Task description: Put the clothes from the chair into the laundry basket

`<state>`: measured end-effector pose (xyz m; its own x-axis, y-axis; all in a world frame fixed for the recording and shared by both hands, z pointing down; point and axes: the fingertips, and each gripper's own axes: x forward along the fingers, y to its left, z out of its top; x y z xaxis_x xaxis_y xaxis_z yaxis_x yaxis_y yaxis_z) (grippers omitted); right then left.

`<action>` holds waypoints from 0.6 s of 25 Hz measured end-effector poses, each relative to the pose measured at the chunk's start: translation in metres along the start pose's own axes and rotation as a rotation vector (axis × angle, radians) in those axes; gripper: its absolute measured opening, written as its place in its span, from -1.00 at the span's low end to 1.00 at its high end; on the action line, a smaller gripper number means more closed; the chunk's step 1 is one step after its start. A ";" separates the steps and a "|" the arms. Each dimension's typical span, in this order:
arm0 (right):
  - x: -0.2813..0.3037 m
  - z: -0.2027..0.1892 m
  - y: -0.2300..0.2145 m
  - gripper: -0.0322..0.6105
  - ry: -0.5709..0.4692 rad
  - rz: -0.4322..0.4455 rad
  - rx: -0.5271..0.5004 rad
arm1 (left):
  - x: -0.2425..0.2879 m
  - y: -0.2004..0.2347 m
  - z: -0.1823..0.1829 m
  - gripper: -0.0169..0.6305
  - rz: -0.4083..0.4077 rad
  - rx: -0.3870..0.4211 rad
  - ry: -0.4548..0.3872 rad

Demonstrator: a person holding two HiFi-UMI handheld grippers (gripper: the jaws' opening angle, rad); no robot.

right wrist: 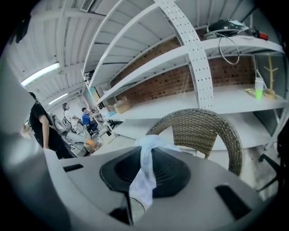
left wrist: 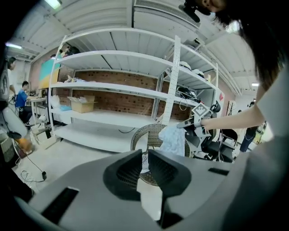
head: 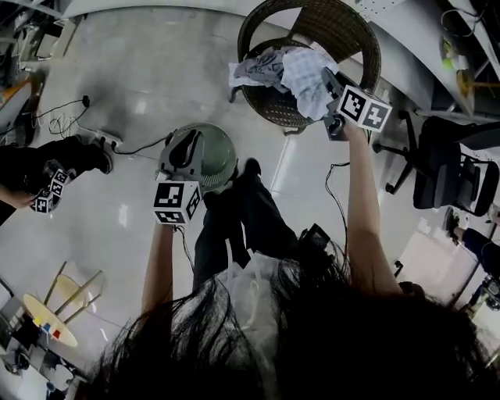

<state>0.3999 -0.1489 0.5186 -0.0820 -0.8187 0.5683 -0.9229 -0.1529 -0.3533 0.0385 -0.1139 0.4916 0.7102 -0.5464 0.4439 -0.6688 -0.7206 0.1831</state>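
A wicker chair stands at the top of the head view with a heap of grey and white clothes on its seat. My right gripper is shut on a light blue checked cloth, lifted above the seat. In the right gripper view the cloth hangs pinched between the pads of that gripper, with the chair behind. My left gripper hovers over the round green laundry basket. Its jaws stand a narrow gap apart with nothing between them.
White shelving runs behind the chair. A black office chair stands at the right. Another person's arm with a marker cube is at the left. Cables lie on the floor, and a small round table sits at the lower left.
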 end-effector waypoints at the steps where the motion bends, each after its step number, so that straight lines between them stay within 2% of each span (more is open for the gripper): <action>1: -0.009 0.007 0.007 -0.68 -0.013 0.001 -0.008 | -0.009 0.002 0.005 -0.82 0.007 0.001 -0.010; 8: -0.072 0.051 0.055 -0.68 -0.115 0.015 -0.067 | -0.076 0.004 0.032 -0.82 0.036 0.006 -0.105; 15: -0.119 0.088 0.100 -0.69 -0.226 0.011 -0.090 | -0.130 0.021 0.022 -0.82 0.063 0.022 -0.121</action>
<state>0.3501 -0.1150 0.3502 -0.0153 -0.9247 0.3803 -0.9529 -0.1017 -0.2857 -0.0628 -0.0669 0.4183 0.6891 -0.6375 0.3446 -0.7090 -0.6915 0.1385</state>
